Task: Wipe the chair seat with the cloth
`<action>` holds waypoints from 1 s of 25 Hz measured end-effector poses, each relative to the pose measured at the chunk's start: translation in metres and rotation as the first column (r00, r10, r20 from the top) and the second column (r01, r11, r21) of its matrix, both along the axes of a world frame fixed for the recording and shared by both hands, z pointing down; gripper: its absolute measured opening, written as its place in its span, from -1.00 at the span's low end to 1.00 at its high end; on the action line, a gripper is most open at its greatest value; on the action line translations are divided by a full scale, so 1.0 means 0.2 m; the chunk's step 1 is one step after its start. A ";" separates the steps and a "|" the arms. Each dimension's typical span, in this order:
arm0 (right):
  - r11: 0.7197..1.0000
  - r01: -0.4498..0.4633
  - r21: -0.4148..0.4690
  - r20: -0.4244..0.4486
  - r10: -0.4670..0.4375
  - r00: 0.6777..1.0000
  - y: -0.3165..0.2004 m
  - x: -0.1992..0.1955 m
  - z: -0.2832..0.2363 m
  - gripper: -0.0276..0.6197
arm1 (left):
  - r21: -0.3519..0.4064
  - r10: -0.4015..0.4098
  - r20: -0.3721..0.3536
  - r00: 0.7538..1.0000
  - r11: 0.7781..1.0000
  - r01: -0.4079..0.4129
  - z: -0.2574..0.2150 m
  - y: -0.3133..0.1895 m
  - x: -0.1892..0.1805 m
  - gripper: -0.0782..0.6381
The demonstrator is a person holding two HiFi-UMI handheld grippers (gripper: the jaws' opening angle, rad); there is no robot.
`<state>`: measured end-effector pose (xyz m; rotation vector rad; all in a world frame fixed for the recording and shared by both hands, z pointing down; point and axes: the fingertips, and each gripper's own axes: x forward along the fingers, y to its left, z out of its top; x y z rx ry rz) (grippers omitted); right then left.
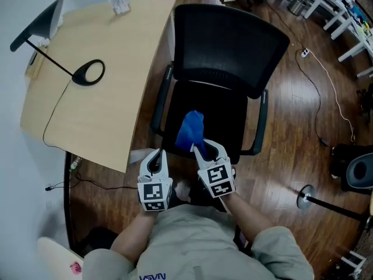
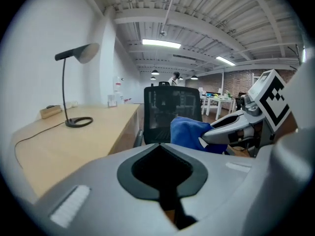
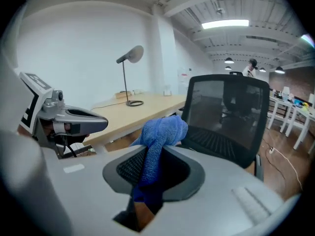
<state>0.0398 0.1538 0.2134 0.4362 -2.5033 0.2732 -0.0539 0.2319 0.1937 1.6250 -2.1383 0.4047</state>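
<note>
The right gripper pinches a crumpled blue microfibre cloth above the black mesh chair seat. The left gripper is closed and empty.

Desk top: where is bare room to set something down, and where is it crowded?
Bare: the wide patch of desk between the lamp base and the edge beside the chair. Crowded: the wall side, with lamp head, wooden block and cable.
</note>
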 end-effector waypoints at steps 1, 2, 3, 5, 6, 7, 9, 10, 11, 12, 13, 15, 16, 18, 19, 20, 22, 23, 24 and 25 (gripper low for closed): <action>0.999 0.035 0.008 0.016 -0.035 0.999 0.05 -0.11 -0.05 -0.67 | 0.010 -0.021 0.008 1.000 1.000 0.021 -0.04 0.06 -0.09 -0.77; 0.997 0.072 0.015 0.032 -0.073 0.997 0.11 -0.23 -0.09 -0.67 | 0.021 -0.044 0.017 0.999 0.999 0.043 -0.08 0.12 -0.18 -0.77; 0.993 0.113 0.023 0.047 -0.114 0.992 0.18 -0.36 -0.13 -0.67 | 0.030 -0.067 0.025 0.997 0.997 0.067 -0.11 0.19 -0.28 -0.77; 0.980 0.194 0.040 0.067 -0.196 0.978 0.32 -0.61 -0.21 -0.67 | 0.040 -0.124 0.032 0.992 0.992 0.122 -0.16 0.34 -0.48 -0.77; 0.972 0.232 0.048 0.071 -0.235 0.970 0.39 -0.73 -0.24 -0.67 | 0.043 -0.153 0.034 0.988 0.987 0.152 -0.18 0.41 -0.58 -0.77; 0.962 0.266 0.054 0.071 -0.270 0.960 0.46 -0.84 -0.26 -0.67 | 0.045 -0.182 0.037 0.983 0.983 0.181 -0.20 0.48 -0.68 -0.77; 0.943 0.326 0.061 0.064 -0.330 0.942 0.59 -1.04 -0.28 -0.67 | 0.056 -0.235 0.042 0.971 0.971 0.232 -0.23 0.61 -0.86 -0.77; 0.934 0.352 0.060 0.061 -0.355 0.933 0.65 -1.14 -0.28 -0.67 | 0.062 -0.258 0.045 0.965 0.965 0.256 -0.25 0.67 -0.94 -0.77; 0.925 0.376 0.058 0.058 -0.379 0.924 0.70 -1.23 -0.28 -0.67 | 0.068 -0.281 0.047 0.958 0.958 0.278 -0.26 0.73 -1.02 -0.77; 0.915 0.400 0.058 0.053 -0.403 0.914 0.76 -1.32 -0.27 -0.67 | 0.075 -0.303 0.050 0.952 0.951 0.299 -0.27 0.79 -1.09 -0.77; 0.905 0.422 0.058 0.045 -0.425 0.904 0.80 -1.40 -0.25 -0.67 | 0.080 -0.322 0.053 0.945 0.945 0.317 -0.28 0.83 -1.15 -0.77; 0.889 0.455 0.055 0.024 -0.456 0.889 0.89 -1.54 -0.21 -0.67 | 0.085 -0.345 0.055 0.937 0.937 0.340 -0.30 0.93 -1.26 -0.77; 0.885 0.464 0.049 0.010 -0.465 0.885 0.93 -1.59 -0.18 -0.67 | 0.084 -0.351 0.052 0.935 0.935 0.346 -0.30 0.98 -1.29 -0.77; 0.882 0.470 0.034 -0.020 -0.470 0.883 1.00 -1.68 -0.12 -0.66 | 0.076 -0.360 0.042 0.932 0.931 0.356 -0.31 1.06 -1.34 -0.77; 0.883 0.469 0.026 -0.036 -0.468 0.883 1.02 -1.72 -0.09 -0.66 | 0.071 -0.363 0.036 0.931 0.930 0.360 -0.31 1.10 -1.36 -0.77; 0.884 0.466 0.022 -0.054 -0.465 0.884 1.03 -1.76 -0.06 -0.66 | 0.067 -0.365 0.031 0.931 0.930 0.362 -0.30 1.14 -1.39 -0.77; 0.887 0.461 0.022 -0.091 -0.457 0.885 1.04 -1.83 0.01 -0.66 | 0.059 -0.363 0.023 0.932 0.931 0.361 -0.28 1.18 -1.43 -0.77; 0.888 0.459 0.022 -0.107 -0.454 0.884 1.03 -1.86 0.04 -0.65 | 0.055 -0.360 0.020 0.933 0.932 0.358 -0.27 1.20 -1.44 -0.77; 0.889 0.458 0.021 -0.121 -0.452 0.884 1.03 -1.87 0.06 -0.65 | 0.050 -0.357 0.015 0.934 0.933 0.355 -0.25 1.21 -1.45 -0.77; 0.890 0.456 0.019 -0.135 -0.450 0.883 1.04 -1.88 0.09 -0.65 | 0.044 -0.353 0.008 0.936 0.935 0.352 -0.24 1.22 -1.45 -0.77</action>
